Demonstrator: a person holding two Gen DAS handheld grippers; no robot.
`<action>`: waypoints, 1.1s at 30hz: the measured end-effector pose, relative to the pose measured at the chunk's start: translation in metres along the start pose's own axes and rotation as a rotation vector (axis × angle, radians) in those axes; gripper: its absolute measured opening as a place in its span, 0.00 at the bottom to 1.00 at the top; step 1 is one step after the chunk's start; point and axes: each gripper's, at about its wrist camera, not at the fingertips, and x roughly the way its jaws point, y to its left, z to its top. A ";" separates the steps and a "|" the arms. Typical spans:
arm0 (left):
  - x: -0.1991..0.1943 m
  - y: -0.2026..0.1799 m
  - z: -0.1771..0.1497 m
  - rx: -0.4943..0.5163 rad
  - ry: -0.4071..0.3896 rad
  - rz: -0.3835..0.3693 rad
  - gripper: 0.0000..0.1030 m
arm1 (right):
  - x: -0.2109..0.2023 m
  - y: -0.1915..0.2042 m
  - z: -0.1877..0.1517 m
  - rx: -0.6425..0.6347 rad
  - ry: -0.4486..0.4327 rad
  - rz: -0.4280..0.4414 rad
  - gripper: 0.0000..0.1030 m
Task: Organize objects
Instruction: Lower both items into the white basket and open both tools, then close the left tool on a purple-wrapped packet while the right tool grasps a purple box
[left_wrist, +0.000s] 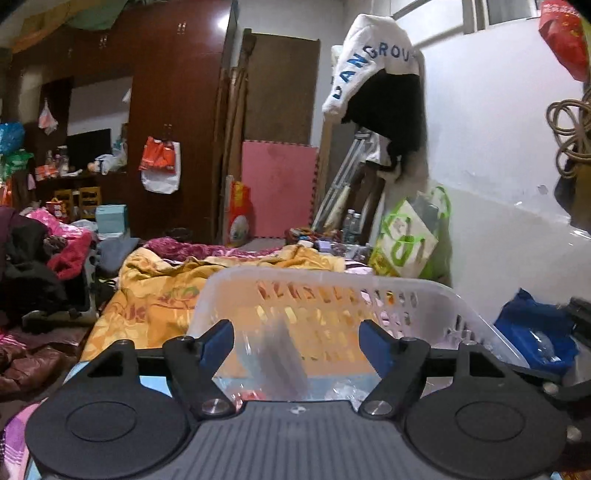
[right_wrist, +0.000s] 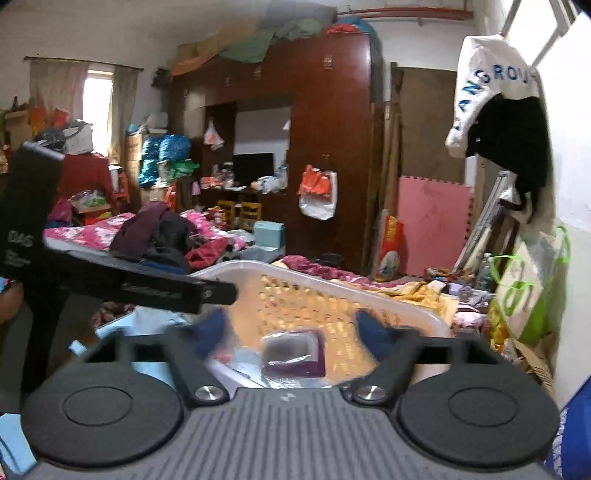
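Observation:
A translucent white plastic basket (left_wrist: 332, 282) stands on the bed right in front of both grippers; it also shows in the right wrist view (right_wrist: 258, 266). My left gripper (left_wrist: 297, 338) is open over the basket's near end, with a blurred clear packet (left_wrist: 284, 362) between its blue fingers (left_wrist: 218, 338); no finger touches it. My right gripper (right_wrist: 291, 328) is open above the basket, over a purple box in clear wrap (right_wrist: 293, 352) that lies inside. The left gripper's black body (right_wrist: 122, 280) crosses the right wrist view at left.
An orange quilt (left_wrist: 155, 295) covers the bed. Piles of clothes (left_wrist: 40, 251) lie at left. A blue bag (left_wrist: 535, 328) sits at right by the white wall. A green-white bag (left_wrist: 410, 236) and a hanging white garment (left_wrist: 373, 59) stand beyond. A dark wardrobe (right_wrist: 325, 129) is at the back.

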 end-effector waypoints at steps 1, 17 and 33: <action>-0.007 0.001 -0.001 0.003 -0.011 -0.003 0.76 | -0.008 -0.001 -0.004 -0.001 -0.007 -0.017 0.95; -0.176 -0.090 -0.204 0.291 -0.142 -0.187 0.80 | -0.067 -0.083 -0.117 0.284 0.110 -0.233 1.00; -0.136 -0.127 -0.237 0.382 -0.101 -0.170 0.71 | -0.041 -0.078 -0.125 0.299 0.221 -0.254 0.76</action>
